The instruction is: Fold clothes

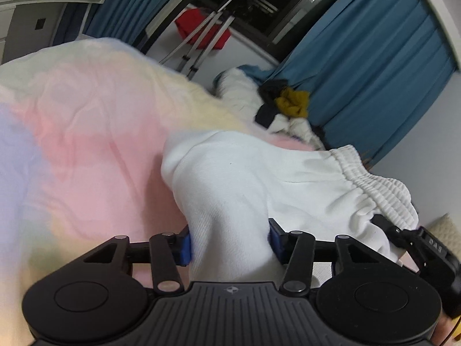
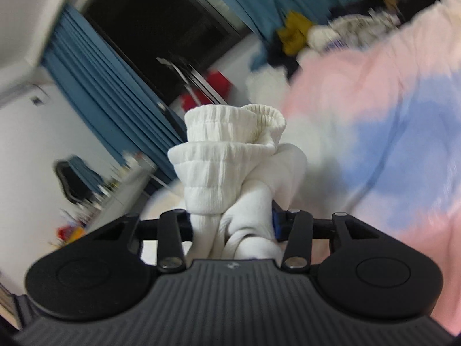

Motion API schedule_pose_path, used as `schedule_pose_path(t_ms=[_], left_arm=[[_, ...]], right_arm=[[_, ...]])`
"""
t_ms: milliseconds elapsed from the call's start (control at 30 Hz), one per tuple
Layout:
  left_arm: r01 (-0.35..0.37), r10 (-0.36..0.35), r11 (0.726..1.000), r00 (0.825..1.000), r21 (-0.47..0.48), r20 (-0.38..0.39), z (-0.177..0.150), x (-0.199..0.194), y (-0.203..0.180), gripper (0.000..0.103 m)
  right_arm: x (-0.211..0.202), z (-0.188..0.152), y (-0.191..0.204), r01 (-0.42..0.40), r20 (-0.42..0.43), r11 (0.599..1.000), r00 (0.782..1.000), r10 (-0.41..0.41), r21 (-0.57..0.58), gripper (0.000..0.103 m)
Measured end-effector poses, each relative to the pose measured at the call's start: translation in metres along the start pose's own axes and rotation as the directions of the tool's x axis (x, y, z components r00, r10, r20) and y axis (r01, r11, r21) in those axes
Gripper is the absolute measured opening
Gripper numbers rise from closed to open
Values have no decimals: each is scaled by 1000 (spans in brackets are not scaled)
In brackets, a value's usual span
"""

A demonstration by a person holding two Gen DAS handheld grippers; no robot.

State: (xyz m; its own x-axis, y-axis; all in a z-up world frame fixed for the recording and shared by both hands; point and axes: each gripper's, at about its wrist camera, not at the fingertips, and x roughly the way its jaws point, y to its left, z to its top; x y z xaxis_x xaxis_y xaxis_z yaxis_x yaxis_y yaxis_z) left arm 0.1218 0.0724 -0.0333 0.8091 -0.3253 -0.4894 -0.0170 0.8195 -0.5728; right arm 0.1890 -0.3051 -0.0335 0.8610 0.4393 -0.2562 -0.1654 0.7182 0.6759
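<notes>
A white garment [image 1: 245, 178] with a ribbed elastic waistband [image 1: 377, 184] hangs between both grippers above a pastel pink, yellow and blue bedspread [image 1: 86, 144]. My left gripper [image 1: 230, 242] is shut on a bunch of its plain white fabric. My right gripper [image 2: 232, 225] is shut on the bunched waistband end [image 2: 230, 150], which stands up in folds in front of the camera. The right gripper also shows at the right edge of the left wrist view [image 1: 426, 248], under the waistband. The blue pads are mostly hidden by cloth.
A heap of other clothes, white, dark and mustard yellow [image 1: 291, 103], lies at the far end of the bed. Blue curtains [image 1: 374, 72] and a dark window are behind. A folding rack with a red item [image 1: 201, 28] stands by the wall. A white desk [image 1: 43, 5] is at far left.
</notes>
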Motion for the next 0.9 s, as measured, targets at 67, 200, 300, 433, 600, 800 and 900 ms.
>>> schedule_pose_path(t_ms=[67, 200, 300, 433, 600, 800, 900], left_arm=[[30, -31, 999, 999, 24, 22, 8, -7, -24, 50], [84, -96, 989, 991, 121, 94, 24, -6, -84, 51], [112, -137, 977, 982, 184, 133, 36, 14, -132, 51], [168, -202, 950, 973, 261, 110, 48, 69, -194, 51], [241, -270, 907, 962, 345, 38, 45, 155, -262, 51], [258, -253, 875, 965, 411, -68, 8, 278, -305, 51], [250, -230, 869, 968, 427, -100, -7, 306, -297, 51]], right_arm=[[-16, 16, 2, -48, 59, 999, 997, 48, 4, 45], [-47, 50, -10, -120, 190, 993, 975, 115, 17, 45], [-61, 78, -29, -148, 284, 988, 950, 132, 36, 45], [-68, 114, -69, -157, 392, 984, 913, 113, 84, 45], [-79, 133, -139, -132, 494, 973, 869, 23, 187, 45], [-67, 112, -224, -40, 499, 931, 852, -157, 362, 45], [-54, 95, -257, 38, 449, 897, 856, -257, 440, 45]])
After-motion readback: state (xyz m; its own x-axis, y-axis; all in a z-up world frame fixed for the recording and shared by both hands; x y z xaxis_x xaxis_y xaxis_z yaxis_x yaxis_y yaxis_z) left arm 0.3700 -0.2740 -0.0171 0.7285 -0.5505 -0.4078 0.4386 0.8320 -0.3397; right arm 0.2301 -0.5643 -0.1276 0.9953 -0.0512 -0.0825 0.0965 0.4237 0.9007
